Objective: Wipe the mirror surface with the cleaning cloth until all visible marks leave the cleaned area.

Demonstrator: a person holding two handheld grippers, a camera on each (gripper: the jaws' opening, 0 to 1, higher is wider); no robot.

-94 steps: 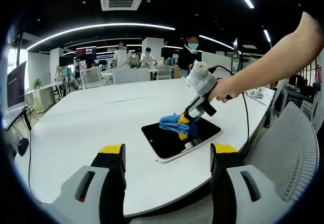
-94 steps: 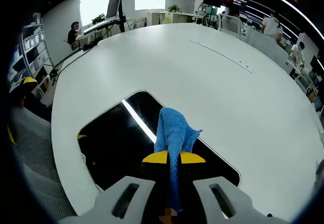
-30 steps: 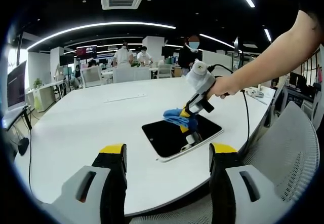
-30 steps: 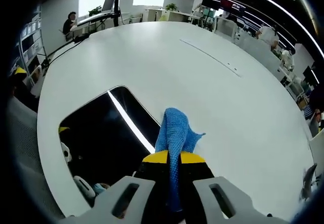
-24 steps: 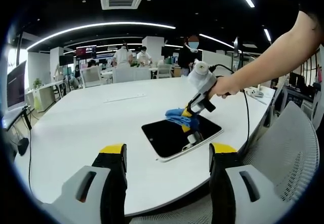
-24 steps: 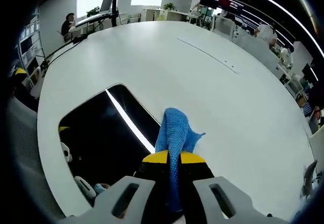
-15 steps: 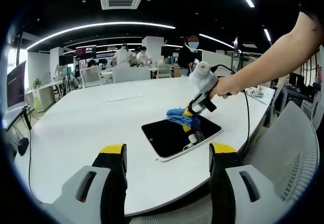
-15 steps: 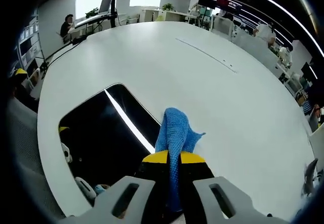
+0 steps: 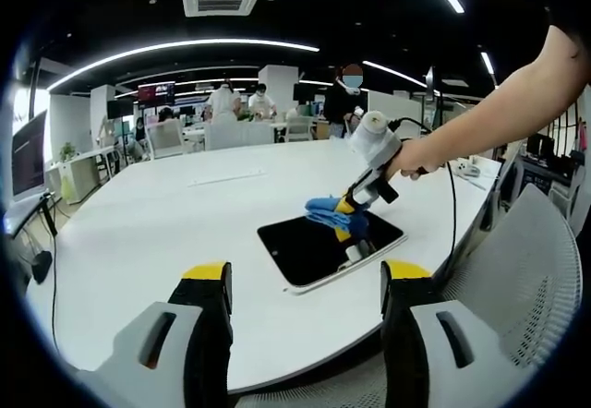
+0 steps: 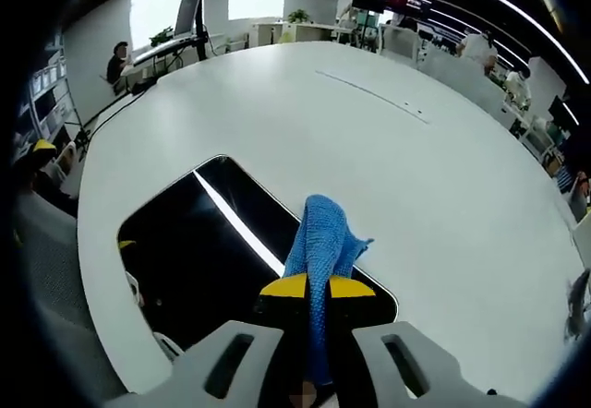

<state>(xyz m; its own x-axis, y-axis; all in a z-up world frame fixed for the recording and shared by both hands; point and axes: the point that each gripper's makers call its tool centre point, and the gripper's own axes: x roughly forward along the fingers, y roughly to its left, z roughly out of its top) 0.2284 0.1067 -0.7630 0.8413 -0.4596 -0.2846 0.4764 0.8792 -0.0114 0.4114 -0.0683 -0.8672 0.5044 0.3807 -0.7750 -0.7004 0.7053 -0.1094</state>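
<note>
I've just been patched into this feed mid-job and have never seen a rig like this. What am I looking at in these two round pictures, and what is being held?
No robot arm here: a person holds a two-jaw tool in each hand, and a fisheye camera rides on each one, looking forward along its jaws.

The left gripper view looks across a white table. The left tool sits at the bottom of that picture, jaws apart and holding nothing. Farther off, the person's hand holds the right tool over the mirror, a dark rounded rectangle lying flat on the table.

The right gripper view looks down from that second tool. Its yellow-tipped jaws are shut on a blue cleaning cloth, which hangs forward over the mirror's edge. A bright streak on the glass looks like a reflected ceiling light.

People stand in the office behind.
</note>
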